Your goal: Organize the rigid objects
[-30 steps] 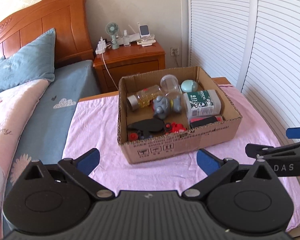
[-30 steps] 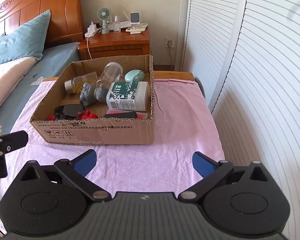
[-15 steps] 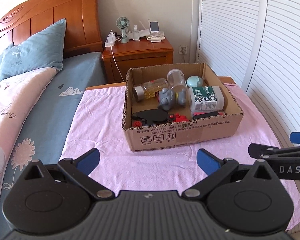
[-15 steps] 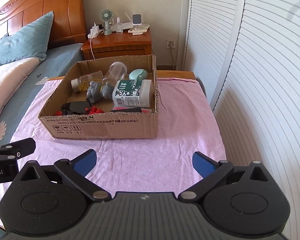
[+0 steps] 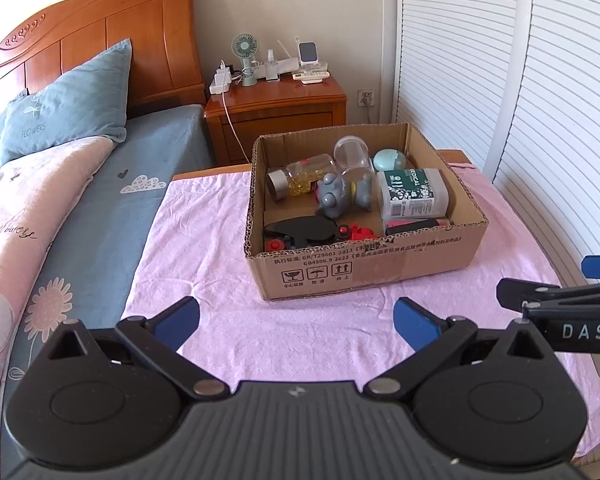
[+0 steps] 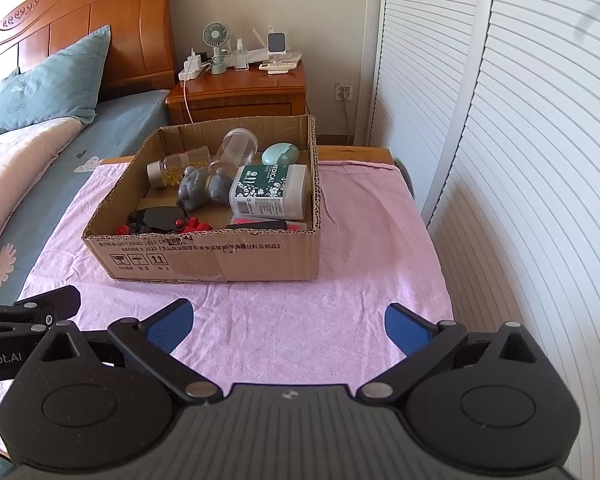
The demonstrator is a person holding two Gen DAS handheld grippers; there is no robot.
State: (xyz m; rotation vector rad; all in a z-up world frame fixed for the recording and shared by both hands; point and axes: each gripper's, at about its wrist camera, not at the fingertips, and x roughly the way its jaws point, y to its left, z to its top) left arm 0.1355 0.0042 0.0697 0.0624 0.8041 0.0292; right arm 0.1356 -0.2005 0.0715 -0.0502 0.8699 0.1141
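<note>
At far left, a bed (image 5: 80,208) with a blue pillow (image 5: 66,114) and a wooden headboard (image 5: 100,40) runs alongside the pink cloth (image 5: 204,240) covering the table. Over the near end of that cloth the left gripper (image 5: 296,320) hangs with its blue-padded fingers spread wide and nothing between them. Beyond it, a wooden nightstand (image 5: 276,110) carries a small green fan (image 5: 245,49). Mid-cloth sits the open cardboard box (image 6: 204,258), holding the rigid objects: a black flat piece (image 6: 156,216) with red parts at its near left, a clear jar of yellow capsules (image 6: 172,168) on its side behind that, a grey toy figure (image 6: 202,188) in the middle, an empty clear jar (image 6: 238,146) toward the back, a mint egg-shaped case (image 6: 280,153) at the far right, and a white bottle with a dark green label (image 6: 270,194) lying against the right wall. Further right, the right gripper (image 6: 288,322) hovers over the cloth's near end, equally wide and empty. White louvred doors (image 6: 520,140) fill the right side.
</note>
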